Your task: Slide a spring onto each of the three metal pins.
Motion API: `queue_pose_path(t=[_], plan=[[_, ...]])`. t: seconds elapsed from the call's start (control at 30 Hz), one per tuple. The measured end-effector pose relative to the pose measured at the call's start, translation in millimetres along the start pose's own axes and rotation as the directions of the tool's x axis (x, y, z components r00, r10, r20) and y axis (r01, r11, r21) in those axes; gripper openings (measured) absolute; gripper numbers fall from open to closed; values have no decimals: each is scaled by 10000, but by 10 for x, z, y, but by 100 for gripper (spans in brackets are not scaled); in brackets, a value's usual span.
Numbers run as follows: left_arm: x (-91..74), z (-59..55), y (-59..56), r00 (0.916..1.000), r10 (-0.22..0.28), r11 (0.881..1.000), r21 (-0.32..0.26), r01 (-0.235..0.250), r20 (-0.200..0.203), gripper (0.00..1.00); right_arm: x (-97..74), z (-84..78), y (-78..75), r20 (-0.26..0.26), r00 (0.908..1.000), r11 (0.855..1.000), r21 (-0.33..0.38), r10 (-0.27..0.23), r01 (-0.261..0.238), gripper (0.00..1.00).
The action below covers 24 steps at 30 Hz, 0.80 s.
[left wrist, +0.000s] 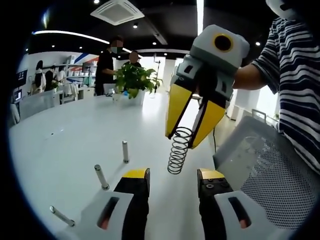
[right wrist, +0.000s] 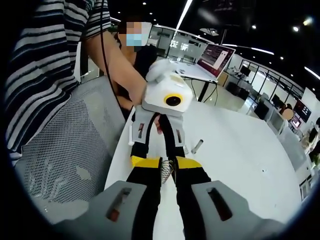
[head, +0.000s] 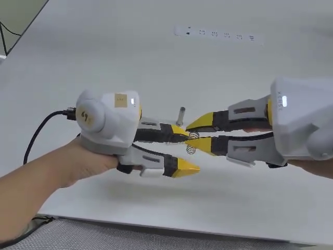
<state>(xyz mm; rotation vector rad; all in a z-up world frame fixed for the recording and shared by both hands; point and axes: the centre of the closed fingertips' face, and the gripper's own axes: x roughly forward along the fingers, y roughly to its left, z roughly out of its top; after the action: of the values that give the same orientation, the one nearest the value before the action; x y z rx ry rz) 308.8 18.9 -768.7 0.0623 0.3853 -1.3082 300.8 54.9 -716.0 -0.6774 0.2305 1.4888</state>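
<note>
My right gripper (head: 190, 135) reaches in from the right, shut on a small metal spring (head: 192, 142). In the left gripper view the right gripper (left wrist: 181, 138) hangs the spring (left wrist: 177, 152) just above and ahead of my left gripper (left wrist: 172, 176), which is open with nothing held. In the head view the left gripper (head: 188, 150) faces the right one tip to tip. Three upright metal pins stand on the white table: far (left wrist: 125, 151), middle (left wrist: 101, 176), near (left wrist: 62, 216). One pin (head: 181, 114) stands just behind the jaws. In the right gripper view the spring (right wrist: 167, 173) sits between my right gripper (right wrist: 169, 163).
A white power strip (head: 218, 35) lies at the table's far side. The table's front edge (head: 156, 226) runs just below the grippers. A grey mesh chair (left wrist: 265, 160) stands beside the table. A potted plant (left wrist: 132, 80) and people are far off.
</note>
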Motion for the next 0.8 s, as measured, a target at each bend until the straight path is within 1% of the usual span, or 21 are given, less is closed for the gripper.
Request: queue_pose_path(t=[0.07,0.27,0.37,0.5,0.63,0.7,0.8], plan=[[-13,-10,6,10000,39,10000,-20,-39,-36,37,0,2,-12,8,10000,10000,-12,-39,39,11],[-56,-8,57,9993,379,9993,7,-379,11,47,3,16,-33,23,10000,10000,-28,-86,87,11],[-88,-34,62,9987,502,9987,-35,-502,-58,49,-1,14,-48,18,9999,9999,-27,-131,131,11],[-156,-76,70,9976,679,9976,-143,-681,-124,52,-11,-2,-75,-5,9997,9997,7,-232,232,11],[-259,-116,122,9947,1019,9943,-294,-1022,-120,57,-22,-15,-104,-13,9993,9993,53,-369,369,11],[-308,-128,149,9929,1184,9918,-479,-1187,-76,61,-25,-18,-111,-16,9992,9992,67,-403,403,11],[-376,-130,188,9898,1428,9885,-496,-1426,-6,66,-29,-23,-124,-31,9989,9989,69,-469,469,11]])
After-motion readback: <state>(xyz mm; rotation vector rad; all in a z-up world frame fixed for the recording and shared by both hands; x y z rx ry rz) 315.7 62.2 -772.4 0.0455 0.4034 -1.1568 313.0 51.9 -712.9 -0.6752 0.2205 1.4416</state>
